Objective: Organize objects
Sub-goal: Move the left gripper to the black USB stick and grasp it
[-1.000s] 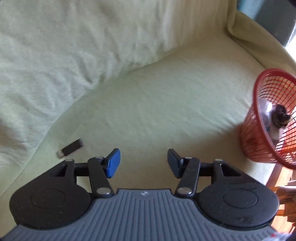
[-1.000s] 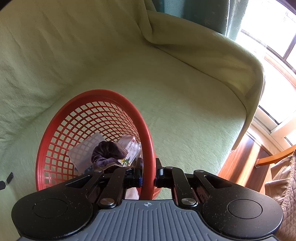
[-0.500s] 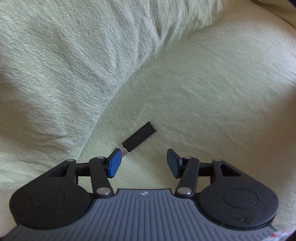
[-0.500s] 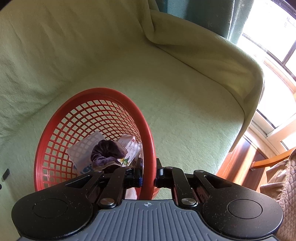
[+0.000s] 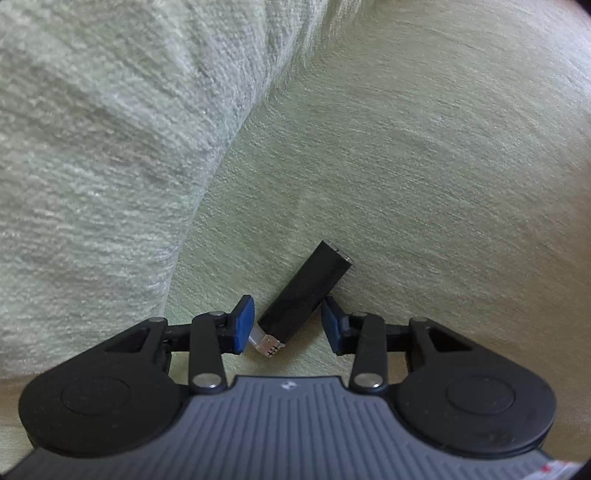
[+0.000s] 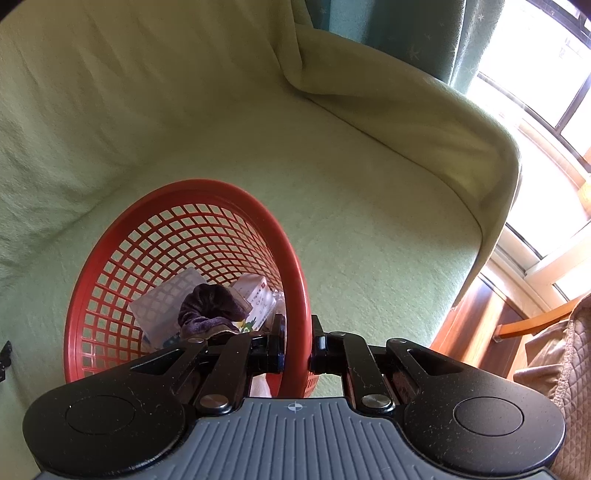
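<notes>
Matt black plastic USB stick (image 5: 308, 297), shiny metal plug, rough green cloth sofa (image 5: 424, 147), glossy red plastic basket (image 6: 295, 258)

A pale green sofa (image 6: 369, 236) filled most of both views, its seat covered in a ribbed, slightly wrinkled cloth. Its back cushion (image 5: 110, 147) bulged from nine to twelve o'clock in the left view. In the right view the rounded armrest (image 6: 424, 122) curved from twelve toward three o'clock. Behind it, at one o'clock, hung a teal curtain (image 6: 388, 29), with a bright window (image 6: 546, 74) at two o'clock. At four o'clock stood dark wooden furniture (image 6: 476, 325), and beside it a brown quilted cloth (image 6: 561, 354) lay at the edge
</notes>
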A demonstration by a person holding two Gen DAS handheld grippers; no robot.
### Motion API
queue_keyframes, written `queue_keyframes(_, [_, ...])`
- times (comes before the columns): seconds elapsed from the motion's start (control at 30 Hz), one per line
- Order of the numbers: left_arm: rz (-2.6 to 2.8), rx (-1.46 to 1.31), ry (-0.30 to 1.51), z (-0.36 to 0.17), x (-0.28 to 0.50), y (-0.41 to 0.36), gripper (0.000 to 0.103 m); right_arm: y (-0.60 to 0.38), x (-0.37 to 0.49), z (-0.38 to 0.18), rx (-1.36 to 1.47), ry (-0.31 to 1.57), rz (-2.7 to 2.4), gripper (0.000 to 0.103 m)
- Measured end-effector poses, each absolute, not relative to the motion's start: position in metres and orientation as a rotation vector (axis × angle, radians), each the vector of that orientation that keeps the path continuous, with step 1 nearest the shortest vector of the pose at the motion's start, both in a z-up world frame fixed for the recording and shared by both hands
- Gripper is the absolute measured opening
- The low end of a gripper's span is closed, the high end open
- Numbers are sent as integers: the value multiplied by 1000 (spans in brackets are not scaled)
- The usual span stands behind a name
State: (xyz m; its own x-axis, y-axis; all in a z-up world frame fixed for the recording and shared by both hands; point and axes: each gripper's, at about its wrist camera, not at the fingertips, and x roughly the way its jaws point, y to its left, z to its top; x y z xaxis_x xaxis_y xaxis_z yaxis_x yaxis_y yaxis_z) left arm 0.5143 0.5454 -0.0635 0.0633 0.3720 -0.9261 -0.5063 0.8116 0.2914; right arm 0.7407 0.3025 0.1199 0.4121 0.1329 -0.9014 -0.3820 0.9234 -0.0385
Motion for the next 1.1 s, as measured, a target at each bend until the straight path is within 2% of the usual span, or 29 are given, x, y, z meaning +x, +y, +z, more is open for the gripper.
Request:
queue_keyframes(0.23, [664, -287, 1361, -58, 515, 547, 11, 301, 740, 119, -243, 1107, 325, 8])
queue_keyframes(0.27, [650, -308, 1362, -56, 517, 544, 10, 301, 740, 118, -246, 1108, 326, 8])
queue_keyframes(0.57, [652, -328, 1337, -49, 533, 543, 14, 298, 738, 113, -244, 1123, 316, 8])
queue_keyframes(0.67, [663, -304, 1361, -47, 539, 539, 12, 298, 738, 114, -236, 1124, 317, 8])
queue_keyframes(0.7, [664, -296, 1372, -47, 542, 536, 7, 298, 738, 114, -232, 1125, 315, 8])
queue_keyframes(0.8, [675, -293, 1401, -45, 550, 528, 6, 296, 737, 115, -221, 1126, 315, 8])
queue_keyframes(1.1, [635, -415, 1320, 5, 583, 491, 6, 294, 738, 117, -202, 1128, 322, 8])
